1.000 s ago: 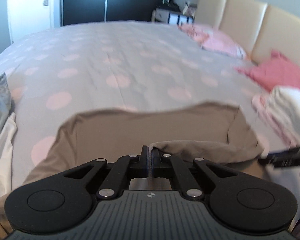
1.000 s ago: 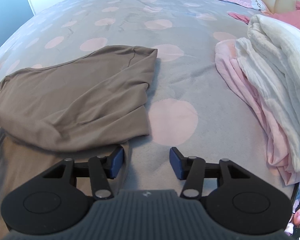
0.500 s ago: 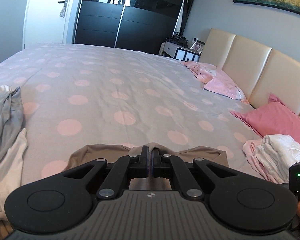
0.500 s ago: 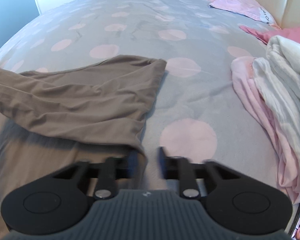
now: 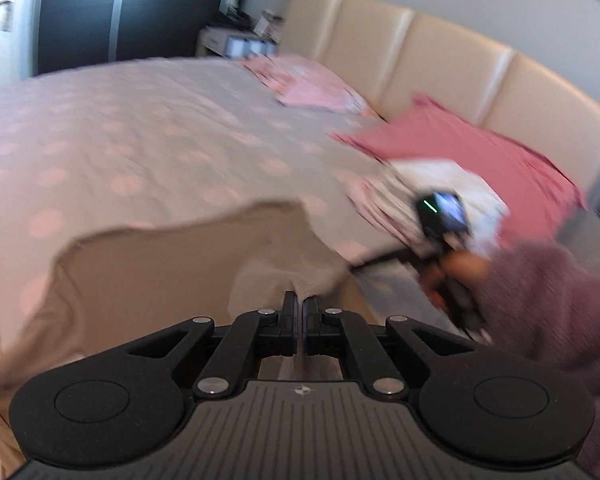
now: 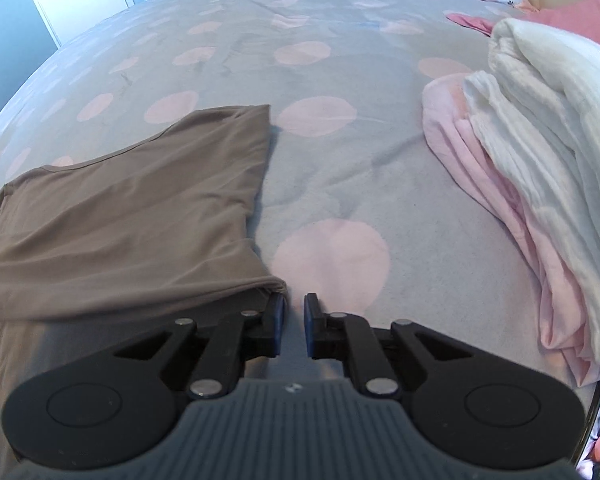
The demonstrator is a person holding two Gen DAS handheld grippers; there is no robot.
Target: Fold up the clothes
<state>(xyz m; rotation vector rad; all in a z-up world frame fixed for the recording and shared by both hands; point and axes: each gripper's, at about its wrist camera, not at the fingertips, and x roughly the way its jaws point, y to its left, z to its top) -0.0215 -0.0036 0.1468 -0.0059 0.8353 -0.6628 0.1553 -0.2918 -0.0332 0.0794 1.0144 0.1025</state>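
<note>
1. My left tool (image 5: 302, 312) is clamped shut on a pinch of the brown shirt (image 6: 132, 216), lifting that edge off the bed (image 6: 340, 160).
2. My right tool (image 6: 293, 330) has just been closing at the shirt's near corner; a narrow gap remains, nothing clearly gripped.
3. The shirt looks only partly folded; finishing folds and stacking remain.

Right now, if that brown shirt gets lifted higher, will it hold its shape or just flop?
Probably flop: the brown shirt already sags from the shut left claw. It looks thin and light, judging by its soft folds. It may drag rather than slide on the spotted bedcover.
</note>
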